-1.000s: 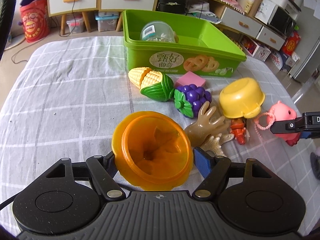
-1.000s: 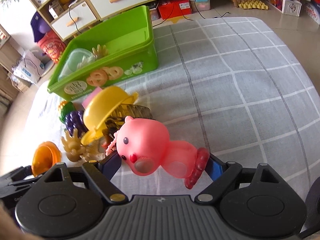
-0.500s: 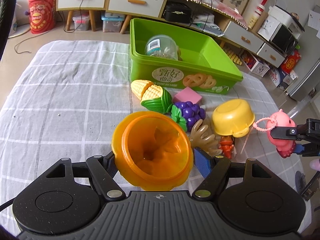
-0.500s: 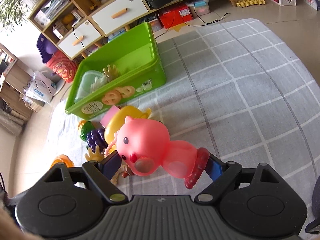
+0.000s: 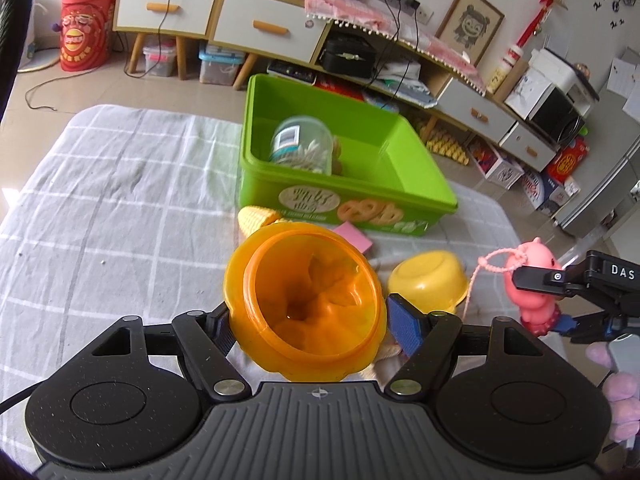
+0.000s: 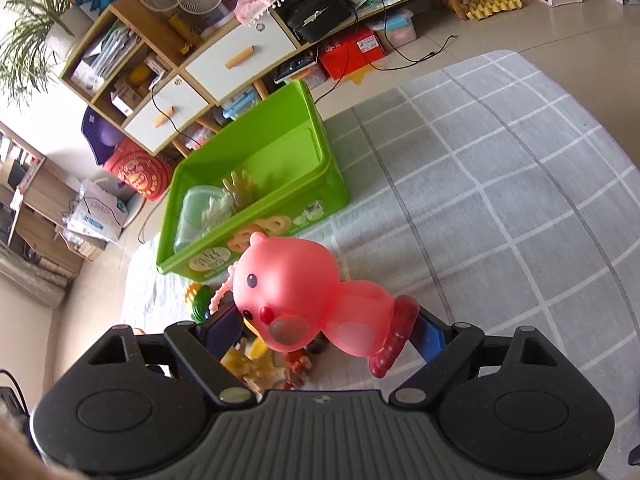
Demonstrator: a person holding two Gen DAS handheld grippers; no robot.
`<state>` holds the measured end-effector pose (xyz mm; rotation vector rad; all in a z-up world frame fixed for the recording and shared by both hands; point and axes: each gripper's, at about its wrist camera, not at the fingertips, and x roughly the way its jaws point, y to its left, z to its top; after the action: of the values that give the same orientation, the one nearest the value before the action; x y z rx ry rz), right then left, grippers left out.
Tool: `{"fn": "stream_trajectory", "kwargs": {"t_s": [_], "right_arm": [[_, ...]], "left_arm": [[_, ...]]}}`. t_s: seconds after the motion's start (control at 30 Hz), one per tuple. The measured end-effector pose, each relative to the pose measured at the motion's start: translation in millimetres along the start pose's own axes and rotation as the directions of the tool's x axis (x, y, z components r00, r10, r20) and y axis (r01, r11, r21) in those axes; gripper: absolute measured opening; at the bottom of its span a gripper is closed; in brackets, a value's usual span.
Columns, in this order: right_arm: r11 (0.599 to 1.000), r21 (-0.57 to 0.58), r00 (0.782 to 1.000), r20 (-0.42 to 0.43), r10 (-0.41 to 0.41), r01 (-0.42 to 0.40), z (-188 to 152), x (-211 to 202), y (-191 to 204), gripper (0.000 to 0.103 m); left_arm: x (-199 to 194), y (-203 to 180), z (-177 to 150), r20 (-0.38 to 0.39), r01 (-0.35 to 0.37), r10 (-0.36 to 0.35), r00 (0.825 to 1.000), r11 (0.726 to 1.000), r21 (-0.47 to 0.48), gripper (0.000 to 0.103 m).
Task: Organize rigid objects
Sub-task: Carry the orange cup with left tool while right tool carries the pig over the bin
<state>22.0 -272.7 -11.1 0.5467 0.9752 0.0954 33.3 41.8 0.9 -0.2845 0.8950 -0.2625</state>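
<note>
The left hand-held gripper (image 5: 306,322) pinches an orange cup (image 5: 304,304) by its sides, mouth turned toward the camera, held above the checked tabletop (image 5: 120,200). The right hand-held gripper (image 6: 326,326) is clamped on a pink toy animal (image 6: 304,300), one pad at its face and one at its red feet, also off the cloth. Beyond both stands the green bin (image 5: 400,196), with a clear jar (image 5: 302,144) lying inside. On the cloth near the bin lie a yellow bowl (image 5: 428,282) upside down, a toy corn cob (image 5: 256,218) and a pink block (image 5: 354,238).
</note>
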Motion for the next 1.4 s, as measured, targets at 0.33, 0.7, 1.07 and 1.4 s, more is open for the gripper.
{"fn": "stream_trajectory", "kwargs": {"t_s": [0.33, 0.7, 1.07, 1.4], "right_arm": [[0.993, 0.07, 0.995, 0.047, 0.089, -0.092, 16, 0, 11, 0.063], [0.982, 0.125, 0.988, 0.08, 0.13, -0.139, 73, 42, 33, 0.063], [0.993, -0.06, 0.984, 0.138, 0.113, -0.106, 99, 116, 48, 0.063], [0.948, -0.316, 0.988, 0.153, 0.002, 0.047, 80, 154, 79, 0.063]], "left_arm": [[3, -11, 25, 0.045, 0.028, -0.025, 0.999, 0.997, -0.069, 0.077], [53, -50, 94, 0.088, -0.02, 0.01, 0.996, 0.993, 0.117, 0.077], [133, -26, 156, 0.102, -0.128, 0.117, 0.988, 0.986, 0.109, 0.077], [171, -10, 164, 0.047, -0.18, 0.176, 0.983, 0.978, 0.107, 0.077]]}}
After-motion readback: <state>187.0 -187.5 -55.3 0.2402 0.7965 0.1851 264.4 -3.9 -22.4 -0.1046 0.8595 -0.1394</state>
